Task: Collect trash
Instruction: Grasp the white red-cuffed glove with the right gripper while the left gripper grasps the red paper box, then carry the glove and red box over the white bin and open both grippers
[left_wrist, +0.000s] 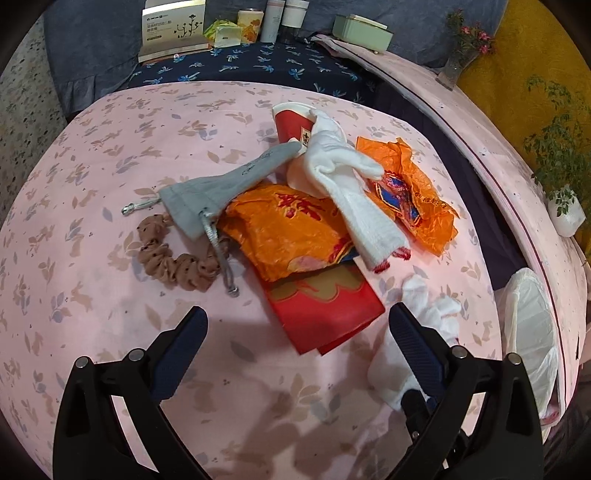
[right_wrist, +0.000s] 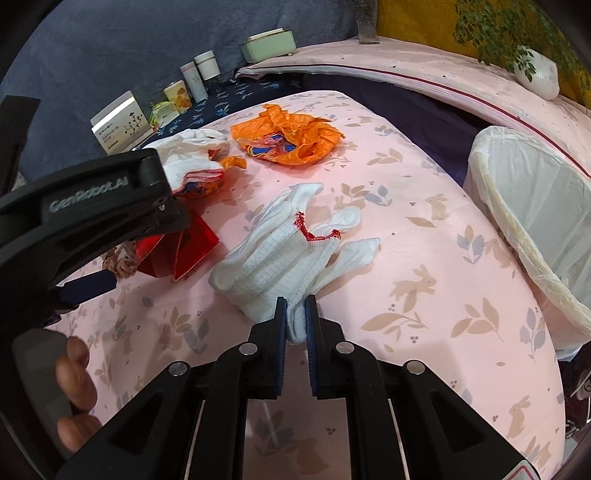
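Note:
My right gripper (right_wrist: 295, 317) is shut on a white knitted glove (right_wrist: 284, 254) with a red cuff edge, which lies on the pink bed cover; the same glove shows beside my left gripper's right finger (left_wrist: 424, 317). My left gripper (left_wrist: 295, 325) is open and empty, hovering just short of a red paper packet (left_wrist: 325, 314). Beyond it lie an orange wrapper (left_wrist: 280, 232), a second white glove (left_wrist: 351, 184), a crumpled orange wrapper (left_wrist: 413, 192) (right_wrist: 284, 136), a grey drawstring pouch (left_wrist: 221, 188) and a brown scrunchie (left_wrist: 173, 258).
A bin lined with a white bag (right_wrist: 532, 229) (left_wrist: 528, 325) stands at the bed's right edge. A red and white cup (left_wrist: 295, 122) lies behind the pile. Boxes and jars (left_wrist: 221, 26) stand on a dark blue cloth at the back. Potted plants (left_wrist: 561, 173) sit on the pink ledge.

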